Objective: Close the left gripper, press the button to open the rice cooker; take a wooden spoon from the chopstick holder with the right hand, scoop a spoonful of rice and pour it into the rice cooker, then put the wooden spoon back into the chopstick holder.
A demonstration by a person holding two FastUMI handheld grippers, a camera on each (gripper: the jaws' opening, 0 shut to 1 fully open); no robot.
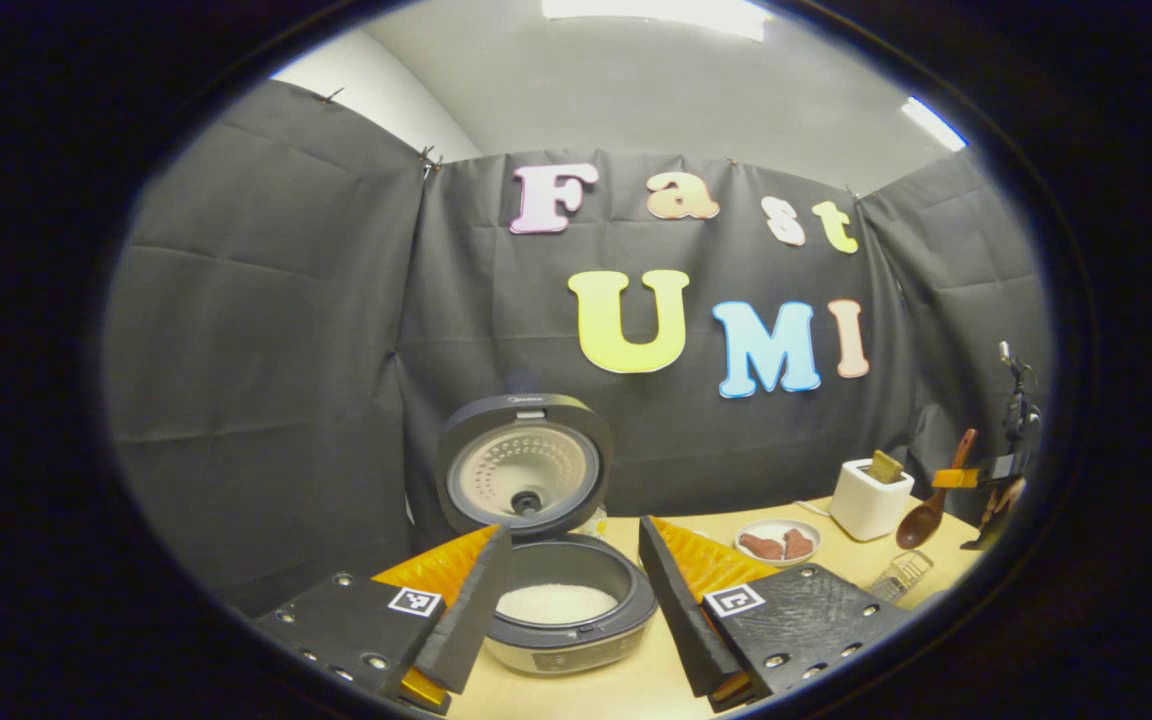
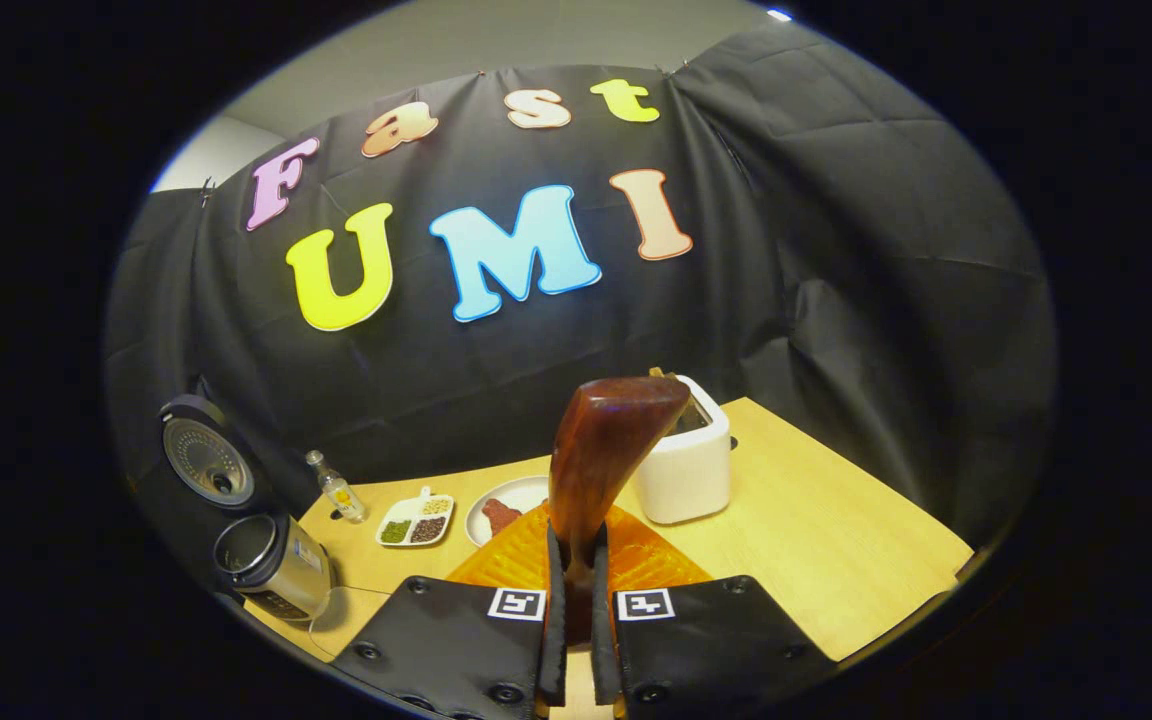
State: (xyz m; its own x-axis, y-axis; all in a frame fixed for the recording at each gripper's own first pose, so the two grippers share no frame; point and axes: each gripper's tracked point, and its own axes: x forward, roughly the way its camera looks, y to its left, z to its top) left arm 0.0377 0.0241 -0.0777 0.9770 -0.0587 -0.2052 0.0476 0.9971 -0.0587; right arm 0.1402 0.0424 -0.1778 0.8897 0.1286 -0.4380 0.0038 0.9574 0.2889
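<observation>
Spoon (image 2: 601, 450) clamped between right gripper (image 2: 578, 600) fingers

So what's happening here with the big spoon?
A person is working with two hand-held tools at a wooden table. The right tool is clamped on a wooden spoon, holding it up in the air. The left tool is open and sits in front of the rice cooker, whose lid is already up, with white rice showing inside. A white toaster and a plate of food sit nearby.
</observation>
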